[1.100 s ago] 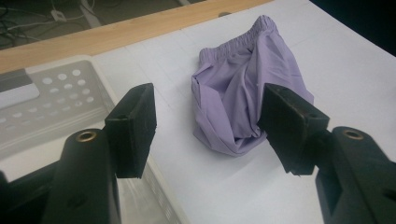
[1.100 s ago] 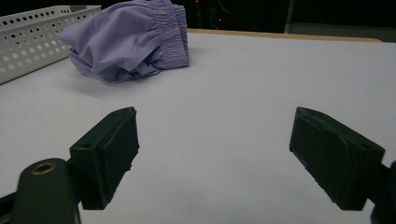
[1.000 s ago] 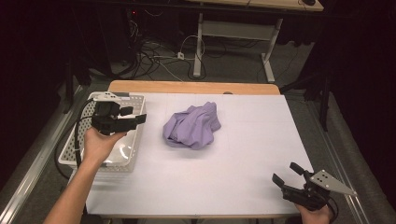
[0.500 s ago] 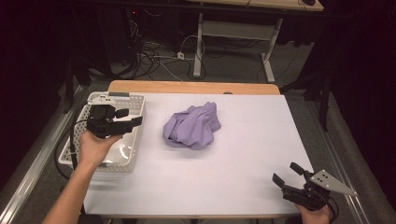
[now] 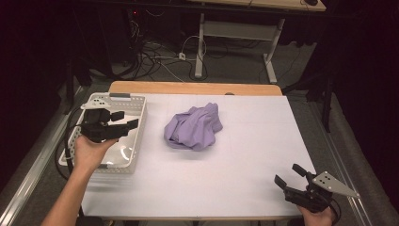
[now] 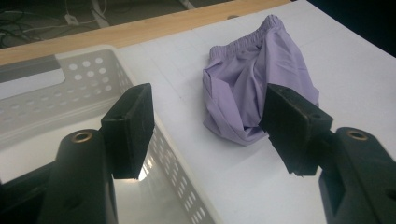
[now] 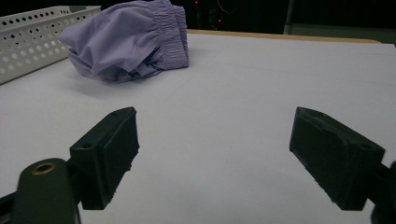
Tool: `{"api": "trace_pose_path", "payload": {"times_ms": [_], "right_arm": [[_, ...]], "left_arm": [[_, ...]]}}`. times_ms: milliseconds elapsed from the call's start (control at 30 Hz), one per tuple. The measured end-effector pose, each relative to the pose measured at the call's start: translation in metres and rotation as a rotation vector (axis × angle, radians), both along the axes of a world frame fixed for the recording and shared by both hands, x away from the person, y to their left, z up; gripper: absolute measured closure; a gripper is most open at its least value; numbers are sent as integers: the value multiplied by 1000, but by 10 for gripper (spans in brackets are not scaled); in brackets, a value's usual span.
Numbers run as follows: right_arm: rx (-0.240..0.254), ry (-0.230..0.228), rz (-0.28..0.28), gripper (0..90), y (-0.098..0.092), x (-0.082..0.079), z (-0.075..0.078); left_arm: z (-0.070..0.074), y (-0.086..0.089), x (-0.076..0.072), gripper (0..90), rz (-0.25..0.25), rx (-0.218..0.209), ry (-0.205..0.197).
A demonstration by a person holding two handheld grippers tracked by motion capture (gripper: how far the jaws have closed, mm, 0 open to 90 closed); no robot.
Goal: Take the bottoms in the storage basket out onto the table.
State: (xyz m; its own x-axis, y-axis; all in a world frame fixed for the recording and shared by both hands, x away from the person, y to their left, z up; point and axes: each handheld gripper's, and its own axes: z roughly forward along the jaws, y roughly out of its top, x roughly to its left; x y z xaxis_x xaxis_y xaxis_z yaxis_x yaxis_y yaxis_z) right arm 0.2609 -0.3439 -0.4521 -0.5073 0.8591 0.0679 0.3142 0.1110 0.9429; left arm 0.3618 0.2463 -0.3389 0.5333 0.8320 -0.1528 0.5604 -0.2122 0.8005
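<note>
The white table (image 5: 244, 155) carries 1 perforated basket (image 5: 136, 136) at its left edge and crumpled purple shorts (image 5: 194, 126) near the middle, just beside it. The left gripper (image 5: 126, 120) hovers over the basket, released and empty; the right gripper (image 5: 291, 175) waits released at the near-right corner. Likely next: reaching for the shorts, with open room all around.

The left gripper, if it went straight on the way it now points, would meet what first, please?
Probably the purple shorts, crumpled on the table beside the basket; the left gripper has open jaws framing them.
</note>
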Motion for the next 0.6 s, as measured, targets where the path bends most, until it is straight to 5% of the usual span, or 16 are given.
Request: {"api": "trace_pose_path", "payload": {"times_ms": [600], "right_arm": [[-1, 1, -2, 164, 0, 0, 0]], "left_arm": [[-6, 15, -17, 333, 32, -23, -25]]}}
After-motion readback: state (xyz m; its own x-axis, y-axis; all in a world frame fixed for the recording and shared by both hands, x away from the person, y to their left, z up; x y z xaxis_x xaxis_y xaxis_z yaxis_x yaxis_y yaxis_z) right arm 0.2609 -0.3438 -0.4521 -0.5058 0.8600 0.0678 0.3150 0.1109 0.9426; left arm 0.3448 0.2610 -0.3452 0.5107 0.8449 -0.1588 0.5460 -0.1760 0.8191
